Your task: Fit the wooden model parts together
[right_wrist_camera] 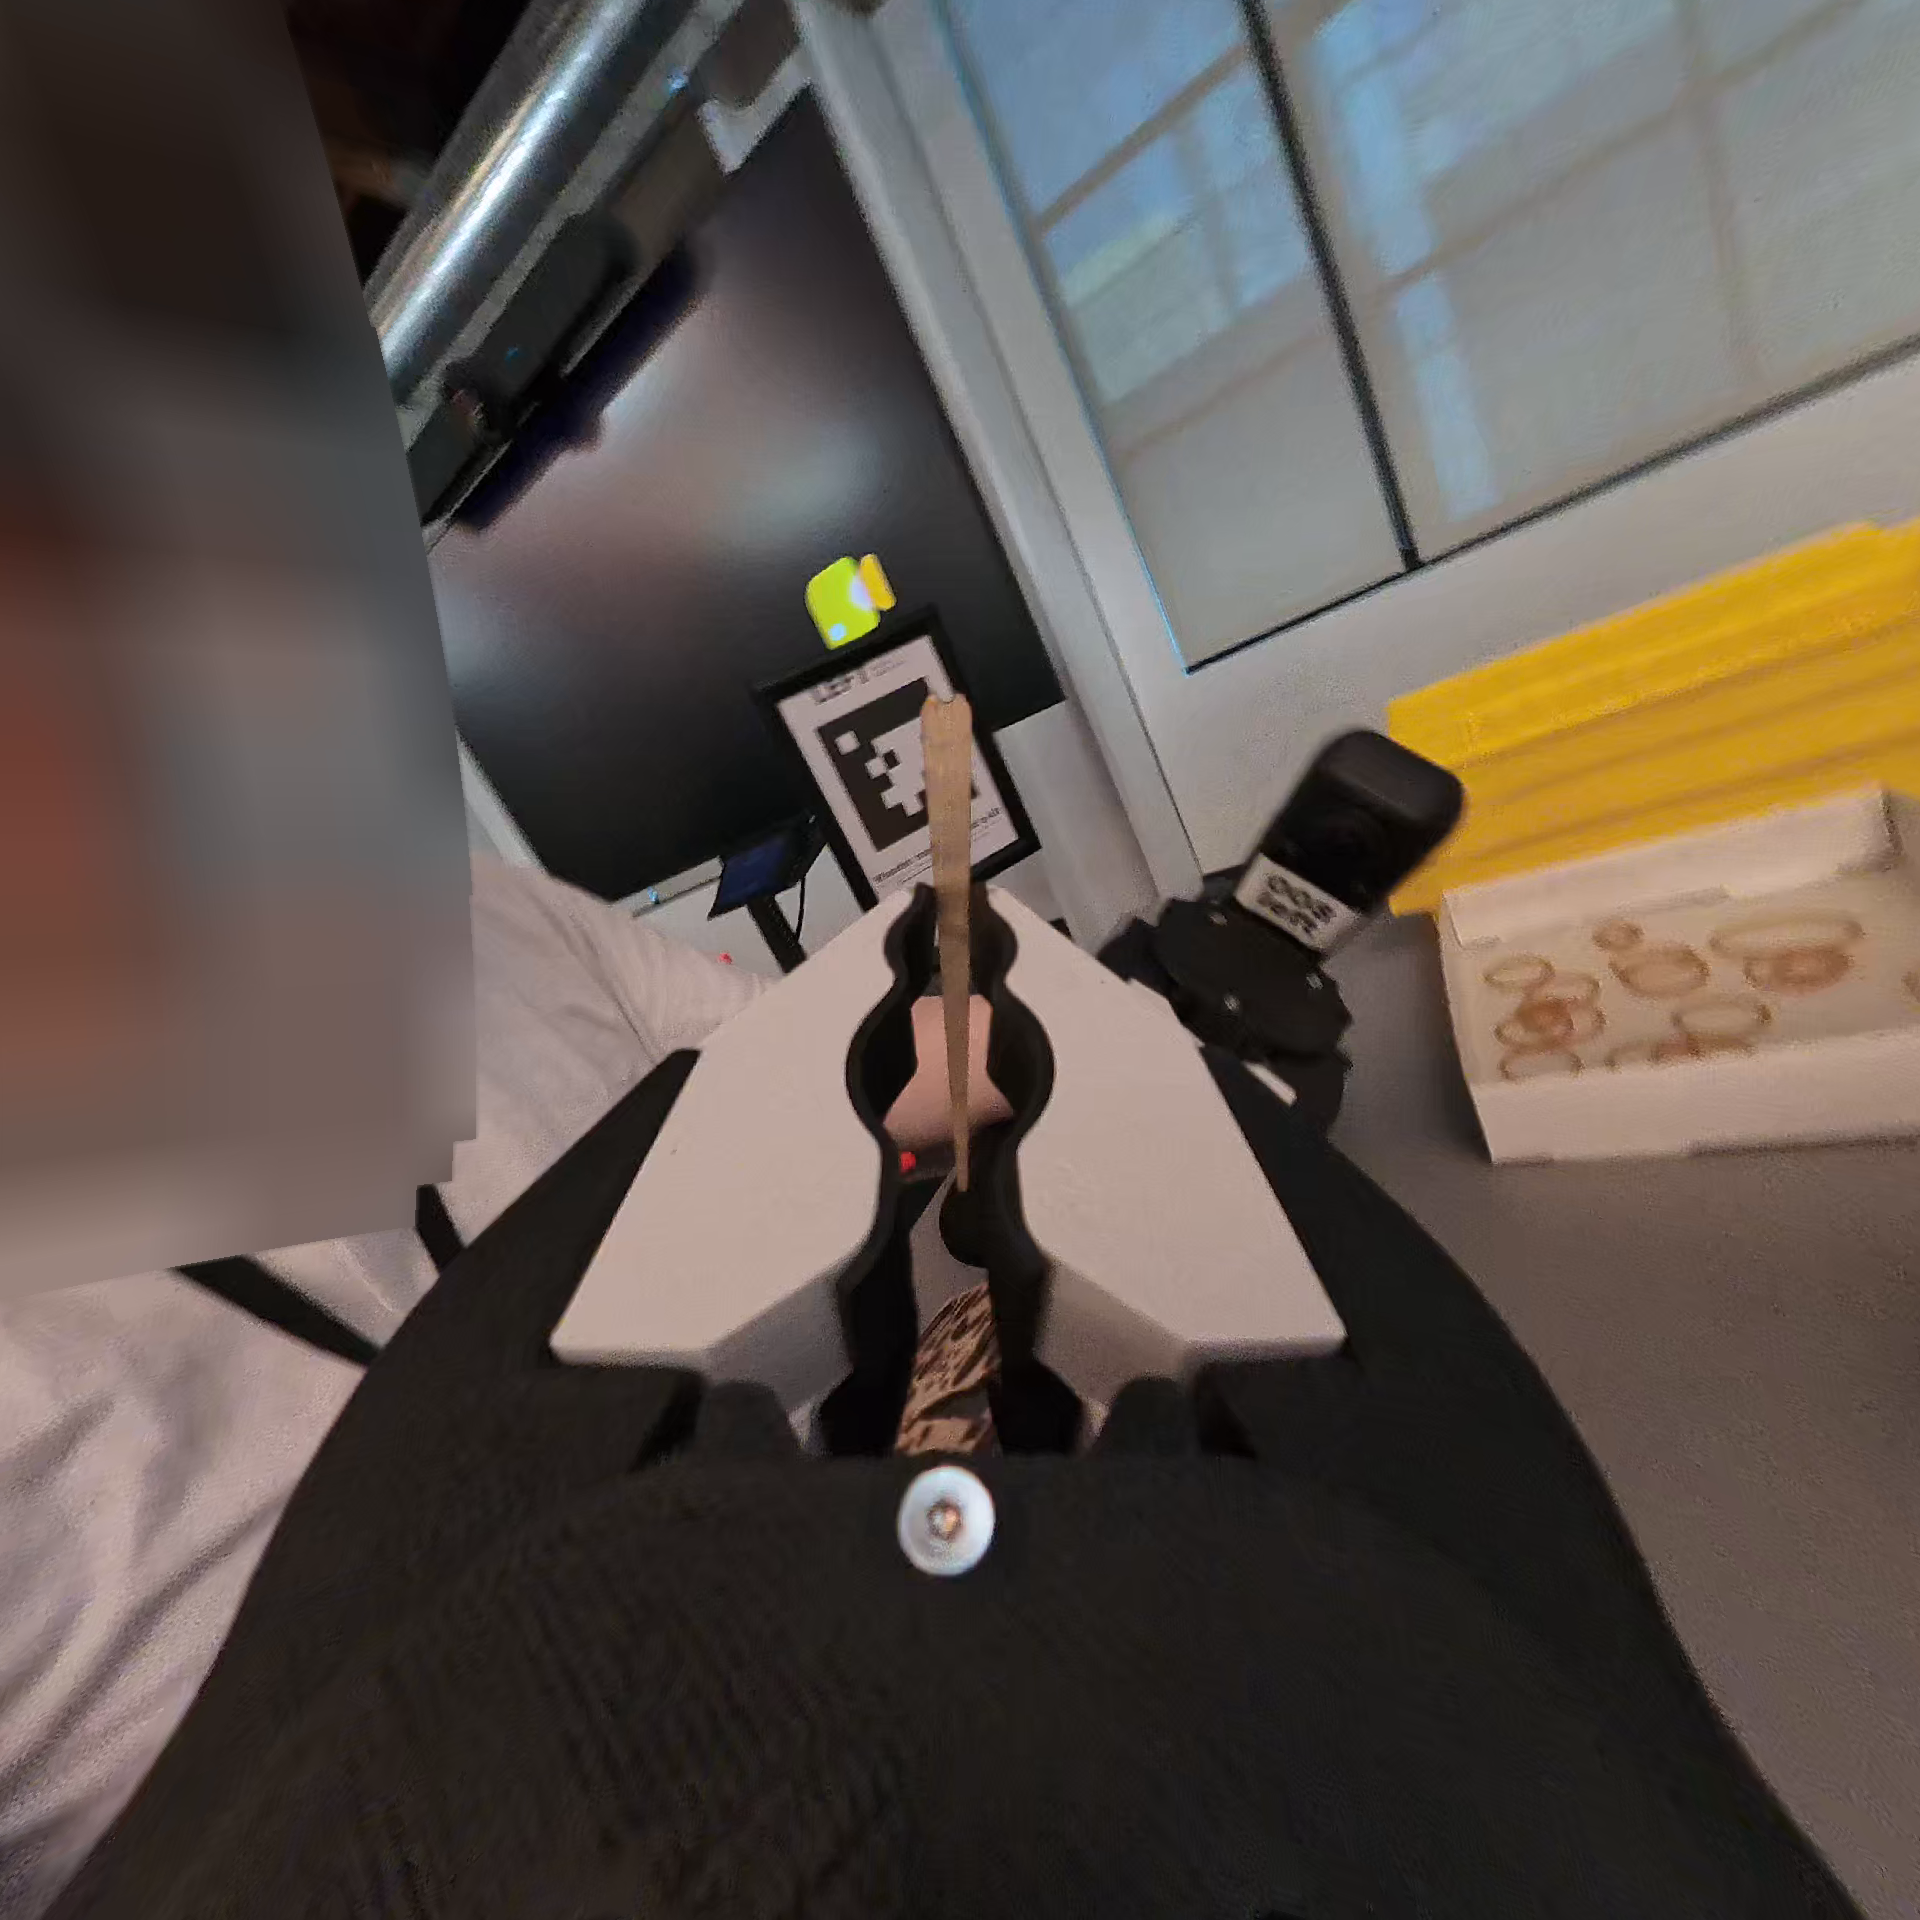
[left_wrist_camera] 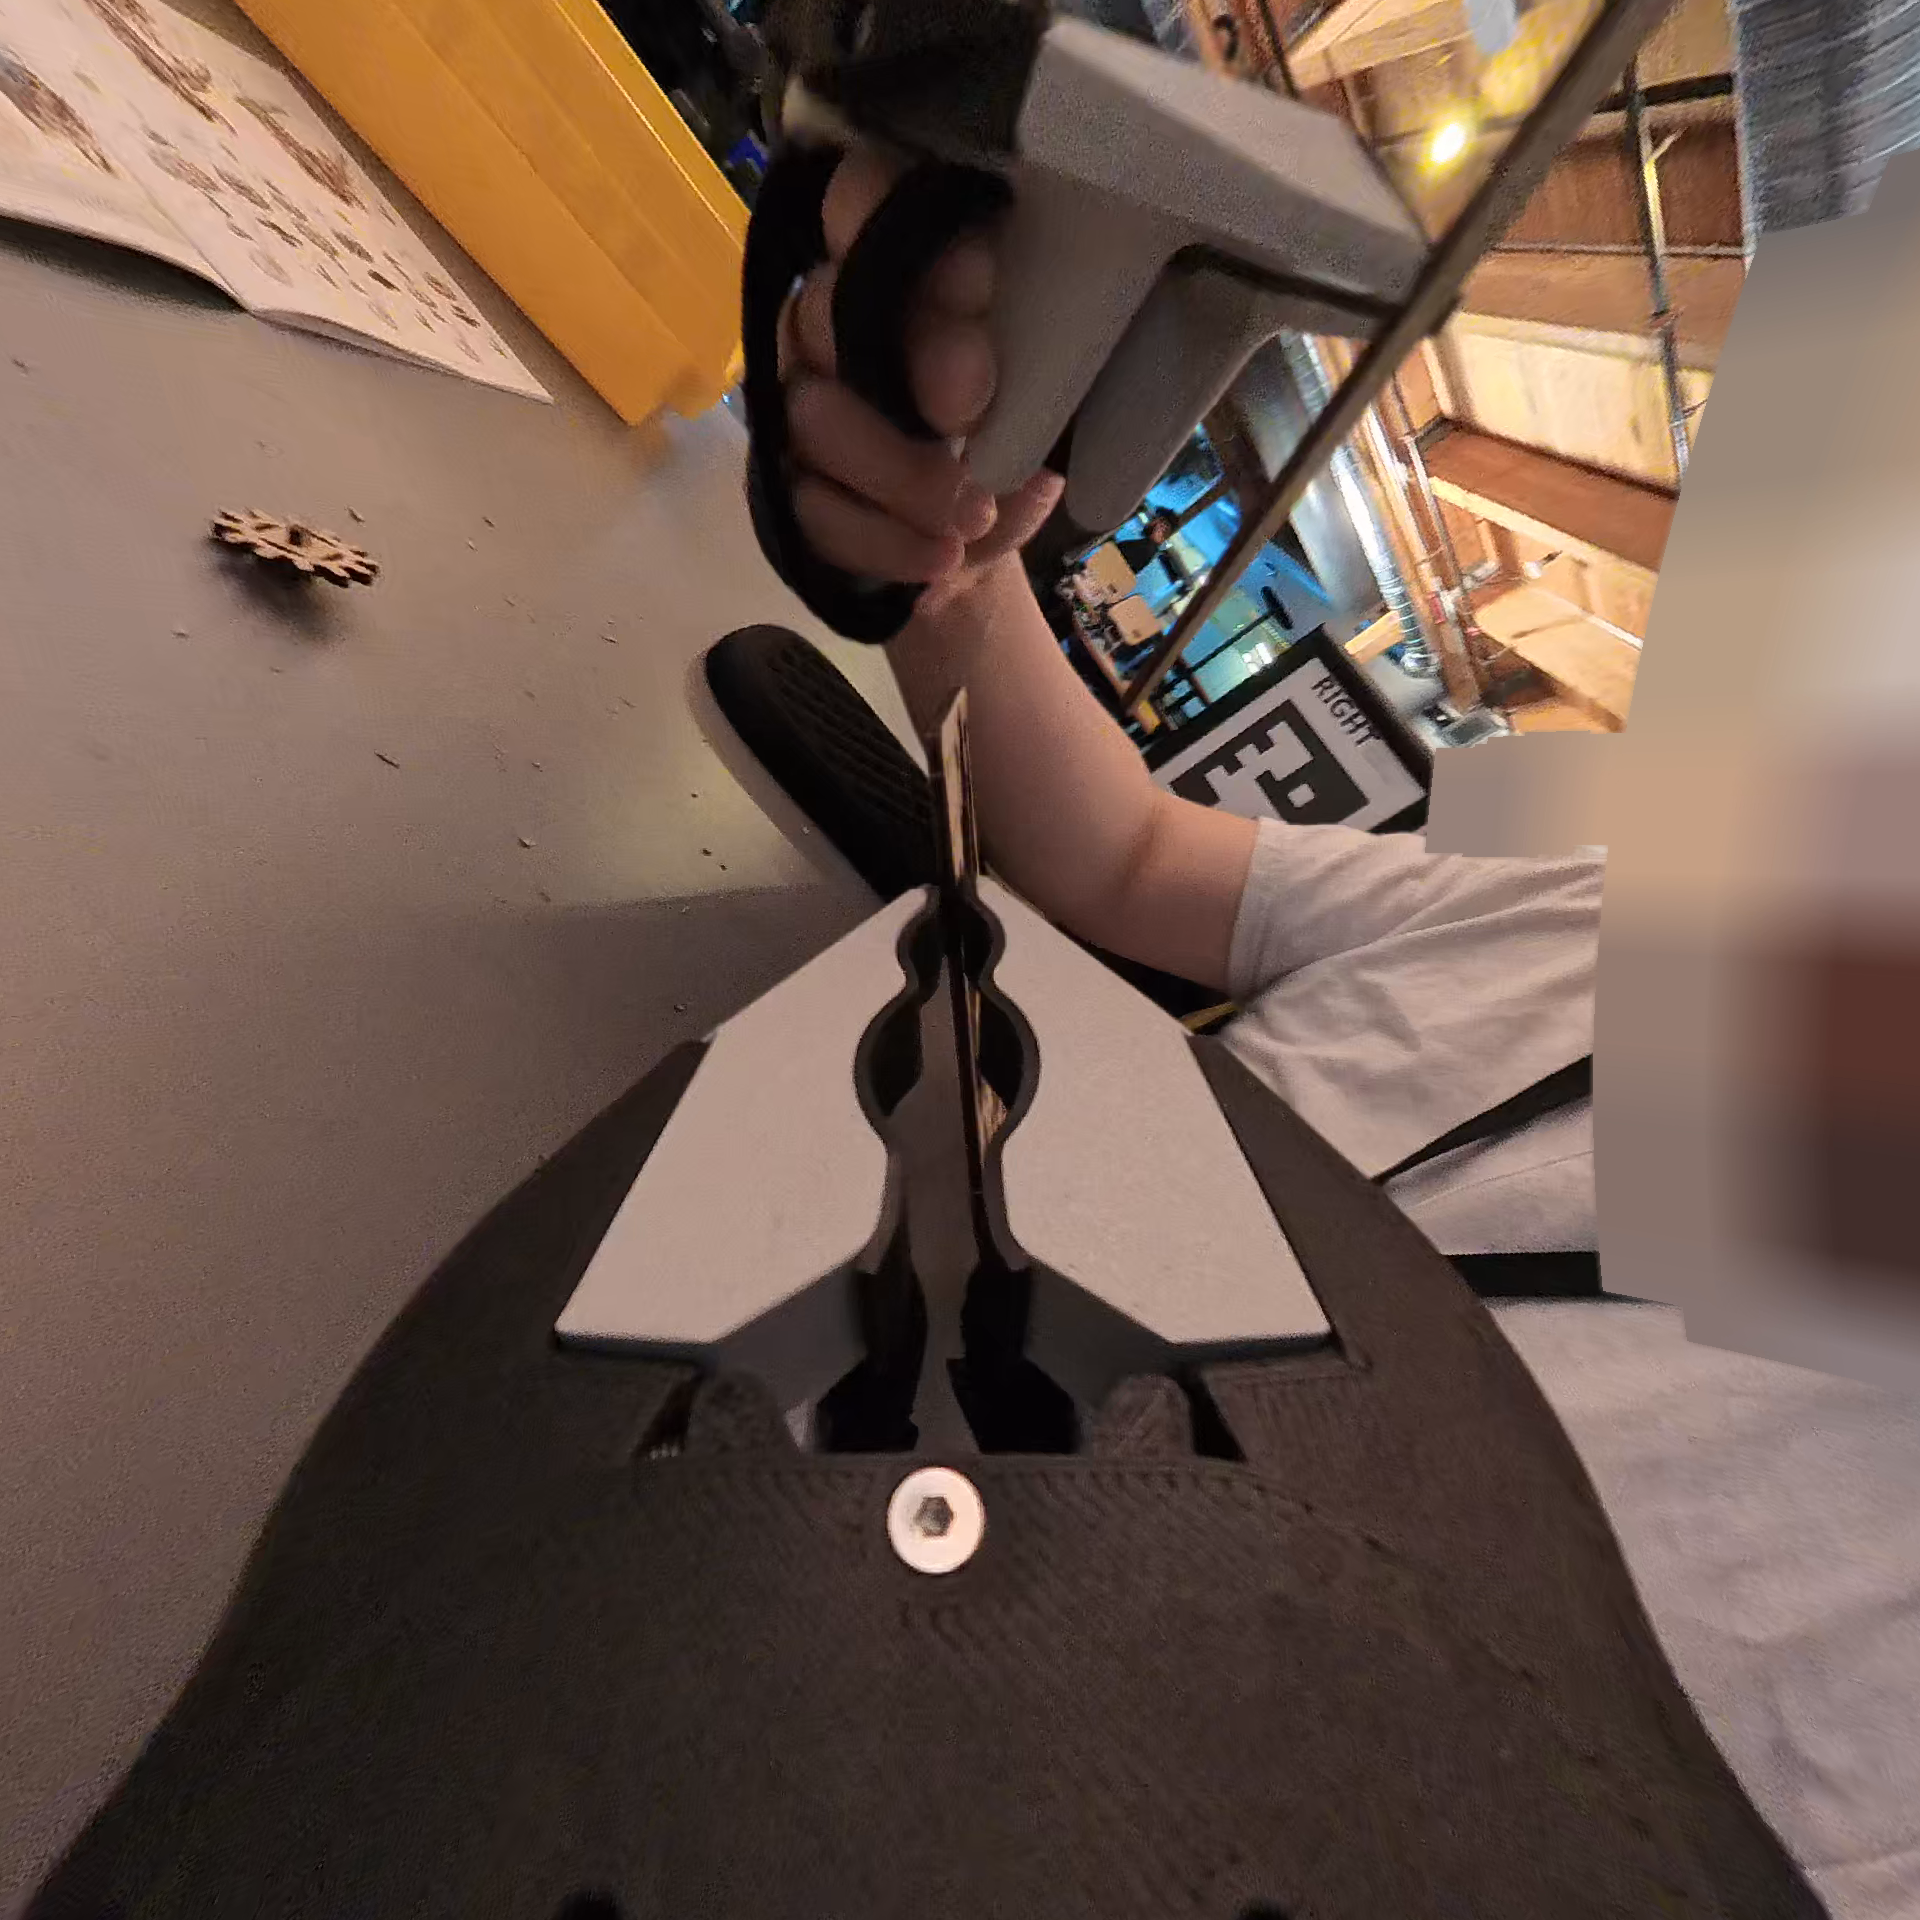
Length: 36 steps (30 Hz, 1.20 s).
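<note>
Wooden parts: one thin flat piece (left_wrist_camera: 954, 831) stands edge-on, pinched in my left gripper (left_wrist_camera: 951, 914); another (right_wrist_camera: 948, 883) is clamped edge-on in my right gripper (right_wrist_camera: 951, 914).
Jaws: both nearly closed on their pieces.
Table: a loose wooden gear (left_wrist_camera: 294, 544) lies on the grey table (left_wrist_camera: 312, 935), well apart.
Writing: printed marker cards (left_wrist_camera: 1288, 769) and a booklet (left_wrist_camera: 208, 177); wording left out.
Beyond: yellow bin (left_wrist_camera: 520, 156), white tray (right_wrist_camera: 1662, 997).
</note>
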Each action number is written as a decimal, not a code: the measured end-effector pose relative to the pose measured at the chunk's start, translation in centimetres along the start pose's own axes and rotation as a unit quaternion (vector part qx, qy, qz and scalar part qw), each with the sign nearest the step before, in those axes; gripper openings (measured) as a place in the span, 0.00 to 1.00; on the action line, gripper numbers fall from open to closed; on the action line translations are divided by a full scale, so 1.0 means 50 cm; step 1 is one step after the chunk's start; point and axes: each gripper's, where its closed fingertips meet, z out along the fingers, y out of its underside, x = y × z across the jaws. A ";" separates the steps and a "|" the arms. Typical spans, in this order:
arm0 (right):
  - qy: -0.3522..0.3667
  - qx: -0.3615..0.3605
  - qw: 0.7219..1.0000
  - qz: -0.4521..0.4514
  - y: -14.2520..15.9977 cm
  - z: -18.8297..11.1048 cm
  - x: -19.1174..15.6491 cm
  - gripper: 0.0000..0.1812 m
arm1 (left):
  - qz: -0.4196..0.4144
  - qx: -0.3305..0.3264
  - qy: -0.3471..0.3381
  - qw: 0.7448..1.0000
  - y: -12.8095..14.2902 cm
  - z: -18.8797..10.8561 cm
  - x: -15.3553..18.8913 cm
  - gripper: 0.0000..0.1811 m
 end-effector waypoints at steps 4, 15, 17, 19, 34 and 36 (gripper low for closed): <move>-0.006 -0.079 0.993 -0.088 0.023 0.012 0.015 0.03 | -0.016 -0.011 0.002 1.000 0.003 0.006 -0.010 0.00; -0.096 -0.132 0.969 -0.186 0.055 0.012 -0.007 0.03 | -0.046 -0.038 0.026 0.998 0.018 0.015 -0.009 0.00; -0.121 -0.141 0.967 -0.174 0.061 0.014 -0.018 0.03 | -0.053 -0.045 0.034 0.997 0.022 0.017 -0.009 0.00; -0.117 -0.174 0.961 -0.182 0.081 0.014 -0.007 0.03 | -0.054 -0.047 0.032 0.997 0.023 0.018 -0.012 0.00; 0.071 -0.126 0.962 -0.232 0.011 0.034 0.041 0.03 | -0.049 0.049 -0.029 0.997 -0.014 0.000 -0.024 0.00; 0.120 -0.085 0.950 -0.277 -0.021 0.032 0.018 0.03 | -0.046 0.079 -0.038 0.995 -0.022 -0.006 -0.020 0.00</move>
